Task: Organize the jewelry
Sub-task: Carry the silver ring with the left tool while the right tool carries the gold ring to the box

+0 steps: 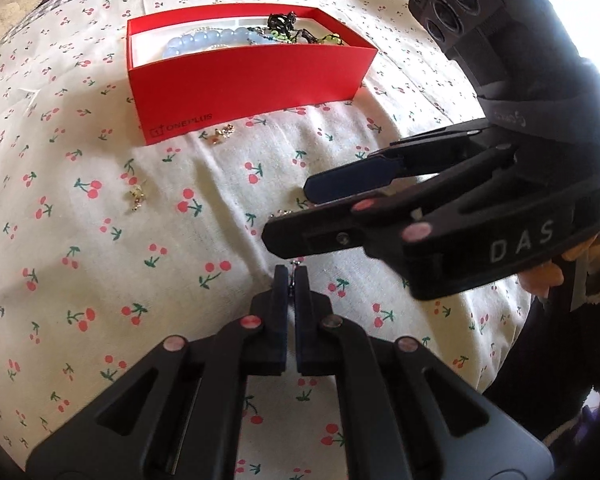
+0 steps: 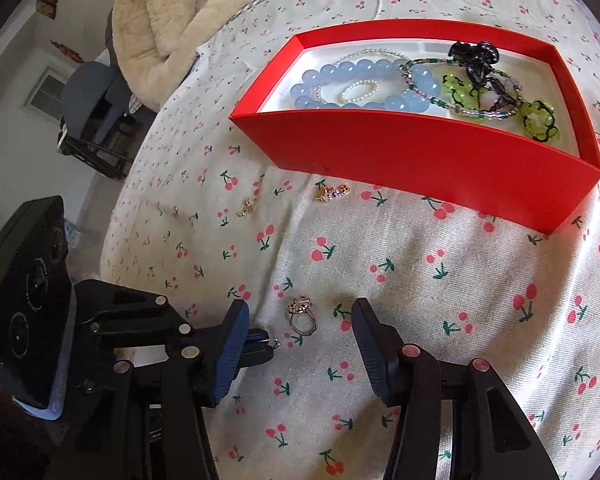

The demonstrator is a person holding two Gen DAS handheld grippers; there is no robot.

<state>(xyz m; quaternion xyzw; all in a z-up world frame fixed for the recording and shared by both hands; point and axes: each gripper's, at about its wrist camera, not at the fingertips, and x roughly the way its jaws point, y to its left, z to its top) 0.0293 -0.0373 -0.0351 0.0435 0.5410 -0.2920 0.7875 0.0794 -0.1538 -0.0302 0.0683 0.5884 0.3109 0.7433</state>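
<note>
A red open box [image 2: 420, 152] on the cherry-print bedsheet [image 2: 440, 300] holds a blue bead bracelet [image 2: 364, 68], pearl strands, green flower pieces [image 2: 536, 120] and a black clip [image 2: 476, 58]. A gold ring [image 2: 302, 316] lies on the sheet between the fingers of my right gripper [image 2: 300, 320], which stands open and clear of it. My left gripper [image 1: 291, 276] is shut on a small silver piece [image 2: 275, 343] that pokes out at its tips. In the left wrist view the right gripper [image 1: 288, 214] hovers just beyond the left one, with the box [image 1: 244, 88] farther back.
Two small gold earrings [image 2: 331, 192] [image 2: 246, 207] lie on the sheet in front of the box. A cream blanket [image 2: 172, 12] is heaped at the far left corner. The bed's edge drops off on the left towards a dark chair [image 2: 92, 120].
</note>
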